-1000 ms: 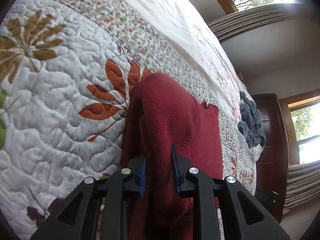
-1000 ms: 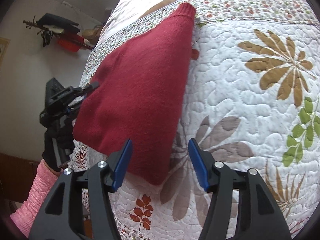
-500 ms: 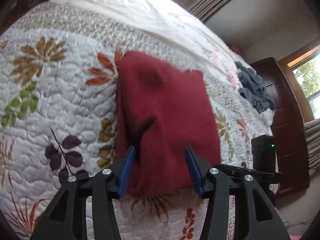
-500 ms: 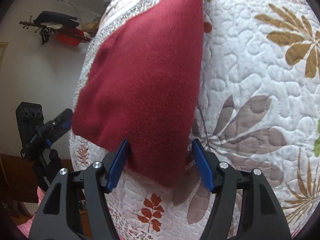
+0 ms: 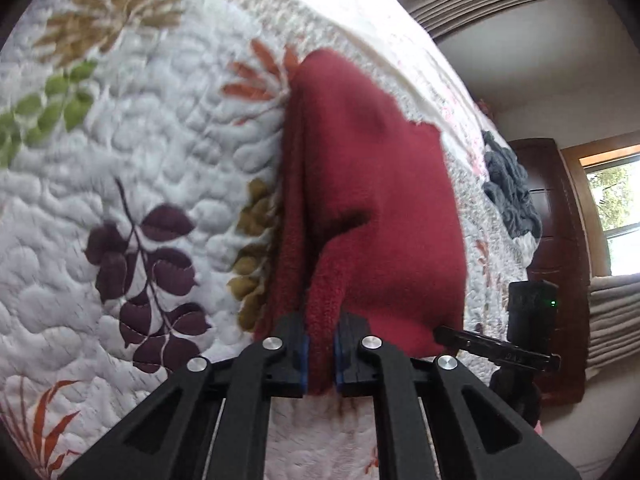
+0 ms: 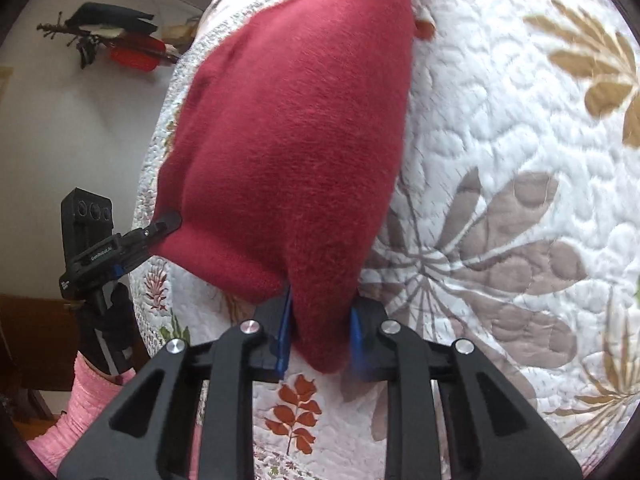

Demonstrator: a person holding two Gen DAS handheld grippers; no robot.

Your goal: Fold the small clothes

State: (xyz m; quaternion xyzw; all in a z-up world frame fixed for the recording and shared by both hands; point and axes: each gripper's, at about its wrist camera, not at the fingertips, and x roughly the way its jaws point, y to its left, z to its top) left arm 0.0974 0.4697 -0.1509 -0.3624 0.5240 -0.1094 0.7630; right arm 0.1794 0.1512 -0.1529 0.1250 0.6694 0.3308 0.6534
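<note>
I have both claws on the red sweater [image 5: 372,208]. My left gripper [image 5: 319,350] sits at the bottom middle of its view, and its two pads are squeezed tight on a bunch of red cloth. My right gripper [image 6: 320,336] is at the bottom middle of its own view, with its blue pads pressed against another near corner, so it looks clamped on too. In that same view I can see the left claw at the middle left, biting the other corner.

The sweater lies on the white quilt [image 5: 160,128] with the leaf pictures. It fills the middle of both views and runs up toward the top. It already looks folded narrow, with layers stacked along its left edge in the left view. So I think part of the folding is done. What is left, I guess, is to bring this near end over to the far end, then let go. A gray bundle [image 5: 508,184] waits at the right of the left view.
</note>
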